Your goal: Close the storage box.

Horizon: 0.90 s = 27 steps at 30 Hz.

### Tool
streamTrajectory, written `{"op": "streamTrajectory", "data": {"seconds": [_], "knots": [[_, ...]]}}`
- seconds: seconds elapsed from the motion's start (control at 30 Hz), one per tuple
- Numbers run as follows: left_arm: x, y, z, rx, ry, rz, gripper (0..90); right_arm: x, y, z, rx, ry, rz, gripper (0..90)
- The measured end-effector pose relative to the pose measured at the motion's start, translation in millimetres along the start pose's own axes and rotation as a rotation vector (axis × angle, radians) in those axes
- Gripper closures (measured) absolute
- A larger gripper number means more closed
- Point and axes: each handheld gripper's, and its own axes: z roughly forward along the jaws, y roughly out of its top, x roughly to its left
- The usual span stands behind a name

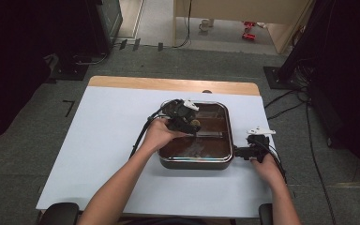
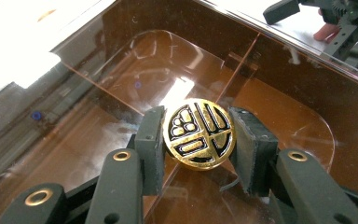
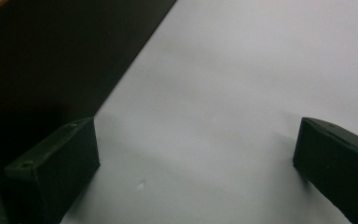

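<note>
A rectangular brown pan (image 1: 194, 164) with a metal rim lies right of the table's middle. Its see-through brown inside with thin dividers (image 2: 307, 60) shows in the left gripper view. A round gold disc (image 2: 199, 134) with a black pattern sits between the pads of my left gripper (image 2: 198, 142), which is shut on it just over the pan. From above, that gripper (image 1: 187, 123) hangs over the pan's left half with the disc (image 1: 195, 124) at its tip. My right gripper (image 1: 242, 152) rests by the pan's right end, open (image 3: 196, 154) over bare white table.
The white table top (image 1: 112, 140) has free room left of the pan and in front of it. A wooden strip (image 1: 168, 84) runs along the far edge. Dark stands and cables line the floor on both sides. The pan's dark wall (image 3: 51, 60) lies beside the right jaws.
</note>
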Motion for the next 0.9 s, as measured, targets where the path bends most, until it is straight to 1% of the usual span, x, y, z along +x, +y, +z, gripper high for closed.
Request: {"op": "streamTrajectory", "data": {"seconds": [0.1, 0.17, 0.23, 0.27, 0.37, 0.5, 0.63, 0.73, 0.77, 0.87, 0.9], "knots": [[-0.9, 1.4, 3.0, 0.007, 0.004, 0.000, 59.4, -0.1, 0.0, 0.0, -0.001, 0.000, -0.001, 0.0], [-2.9, 2.9, 4.6, 0.019, -0.004, 0.012, 59.4, 0.0, 0.0, 0.0, 0.000, 0.000, 0.000, 0.0], [-3.0, 3.0, 7.3, 0.023, -0.002, 0.014, 59.4, 0.0, 0.0, 0.0, 0.000, 0.000, -0.001, 0.0], [-2.0, 2.7, 8.8, 0.021, -0.010, 0.001, 59.4, 0.0, 0.0, 0.1, 0.000, 0.000, 0.000, 0.0], [-0.9, 1.5, 9.0, 0.014, -0.015, 0.000, 59.4, 0.1, 0.0, 0.0, 0.001, 0.000, 0.001, 0.0], [-2.2, 0.1, 9.7, 0.002, -0.006, 0.001, 59.1, 0.0, 0.0, 0.0, 0.000, 0.000, 0.000, 0.0], [-0.7, -2.0, 9.0, -0.013, -0.020, -0.005, 57.8, 0.0, 0.0, 0.0, 0.000, 0.000, 0.000, 0.0], [-0.5, -1.3, 4.5, -0.035, -0.038, -0.002, 51.0, 0.1, 0.0, 0.0, 0.000, 0.000, 0.000, 0.0], [-1.0, -0.9, 2.9, -0.038, -0.037, 0.003, 48.7, 0.1, 0.0, 0.0, 0.000, 0.000, 0.000, 0.0], [-3.4, -0.5, -2.6, -0.042, -0.012, 0.024, 42.8, 0.1, 0.0, 0.1, -0.001, 0.000, 0.000, 0.0], [-3.9, -0.3, -5.0, -0.043, -0.015, 0.028, 40.8, 0.1, -0.1, 0.1, -0.001, 0.000, 0.000, 0.0]]}}
